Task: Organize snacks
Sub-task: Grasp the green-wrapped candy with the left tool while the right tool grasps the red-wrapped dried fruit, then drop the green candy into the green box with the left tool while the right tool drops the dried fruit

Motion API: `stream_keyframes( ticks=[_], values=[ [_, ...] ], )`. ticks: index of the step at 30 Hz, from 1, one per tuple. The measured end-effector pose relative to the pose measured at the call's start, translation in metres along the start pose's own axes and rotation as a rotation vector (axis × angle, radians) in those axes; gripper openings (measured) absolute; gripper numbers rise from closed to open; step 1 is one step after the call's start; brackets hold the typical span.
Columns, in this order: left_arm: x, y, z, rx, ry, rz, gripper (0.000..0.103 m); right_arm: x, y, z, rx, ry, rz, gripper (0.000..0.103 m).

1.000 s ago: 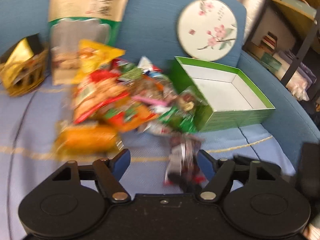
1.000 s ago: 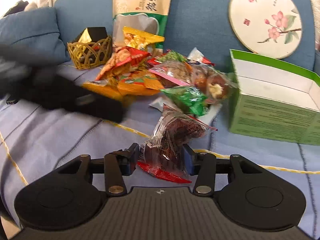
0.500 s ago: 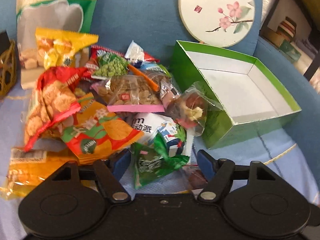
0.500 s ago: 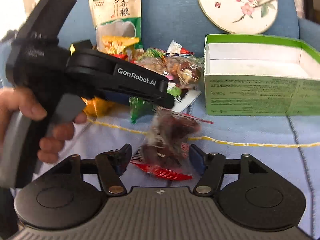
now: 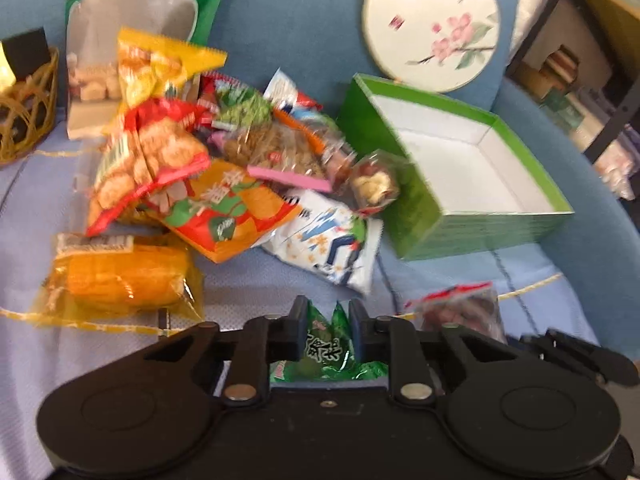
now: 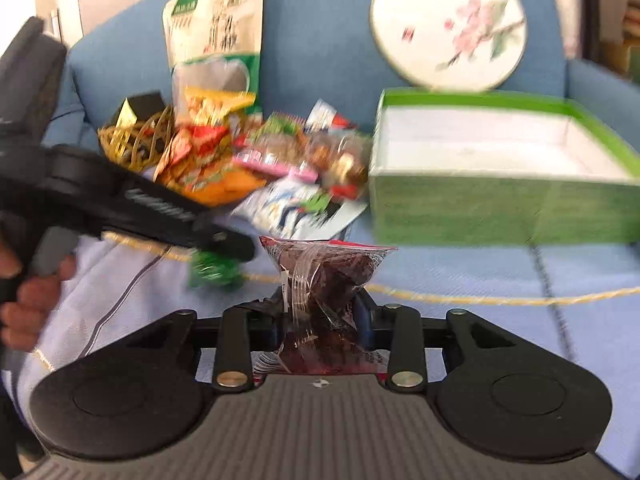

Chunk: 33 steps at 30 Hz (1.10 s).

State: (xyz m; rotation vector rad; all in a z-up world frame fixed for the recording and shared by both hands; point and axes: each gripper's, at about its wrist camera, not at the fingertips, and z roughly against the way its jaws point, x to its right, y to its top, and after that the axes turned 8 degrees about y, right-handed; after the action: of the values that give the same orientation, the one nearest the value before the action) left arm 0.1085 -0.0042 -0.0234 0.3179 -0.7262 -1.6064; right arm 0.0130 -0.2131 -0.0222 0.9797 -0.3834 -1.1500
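My left gripper (image 5: 328,320) is closing on a green snack packet (image 5: 326,350) pinched between its jaws. My right gripper (image 6: 320,312) is closing around a clear bag of dark snacks (image 6: 324,280), near the open green box (image 6: 500,208).

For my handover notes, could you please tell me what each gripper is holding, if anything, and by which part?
Left gripper: jaws closing on the green snack packet, near its top edge. Right gripper: jaws closing on the clear packet of dark snacks, around its middle.

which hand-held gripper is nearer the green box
Right. The right hand-held gripper, closing on a dark snack pack, faces the green box; the left is farther left.
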Motion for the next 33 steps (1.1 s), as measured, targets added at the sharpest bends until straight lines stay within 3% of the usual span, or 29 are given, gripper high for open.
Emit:
stream_keyframes(
  ticks=[6, 10, 15, 19, 23, 24, 26, 27, 28, 29, 33],
  values=[
    [0.026, 0.036, 0.040, 0.114, -0.071, -0.022, 0.024, 0.017, 0.038, 0.017, 0.165, -0.075, 0.030, 0.059],
    [0.059, 0.068, 0.042, 0.198, -0.094, -0.051, 0.025, 0.036, 0.067, 0.009, 0.228, -0.124, 0.061, 0.060],
    [0.089, 0.094, 0.007, 0.239, -0.115, -0.037, 0.026, 0.069, 0.078, -0.023, 0.227, -0.239, 0.155, 0.060],
    [0.101, 0.104, -0.037, 0.195, -0.110, -0.039, 0.026, 0.098, 0.073, -0.039, 0.174, -0.252, 0.072, 0.060],
    [0.099, 0.107, -0.064, 0.173, -0.097, -0.024, 0.027, 0.103, 0.071, -0.048, 0.155, -0.284, 0.079, 0.060],
    [0.097, 0.107, -0.068, 0.172, -0.096, -0.019, 0.033, 0.103, 0.070, -0.051, 0.149, -0.285, 0.077, 0.061],
    [0.095, 0.106, -0.071, 0.182, -0.087, -0.014, 0.059, 0.105, 0.069, -0.060, 0.124, -0.276, 0.074, 0.063],
    [0.094, 0.104, -0.070, 0.194, -0.081, -0.019, 0.103, 0.104, 0.067, -0.064, 0.109, -0.268, 0.085, 0.075],
    [0.093, 0.102, -0.066, 0.212, -0.060, -0.019, 0.103, 0.102, 0.066, -0.067, 0.087, -0.268, 0.113, 0.085],
    [0.091, 0.100, -0.060, 0.240, -0.036, -0.011, 0.103, 0.099, 0.065, -0.067, 0.076, -0.283, 0.148, 0.101],
    [0.071, 0.089, -0.025, 0.301, -0.001, -0.007, 0.103, 0.084, 0.069, -0.043, 0.186, -0.323, 0.204, 0.103]
  ],
)
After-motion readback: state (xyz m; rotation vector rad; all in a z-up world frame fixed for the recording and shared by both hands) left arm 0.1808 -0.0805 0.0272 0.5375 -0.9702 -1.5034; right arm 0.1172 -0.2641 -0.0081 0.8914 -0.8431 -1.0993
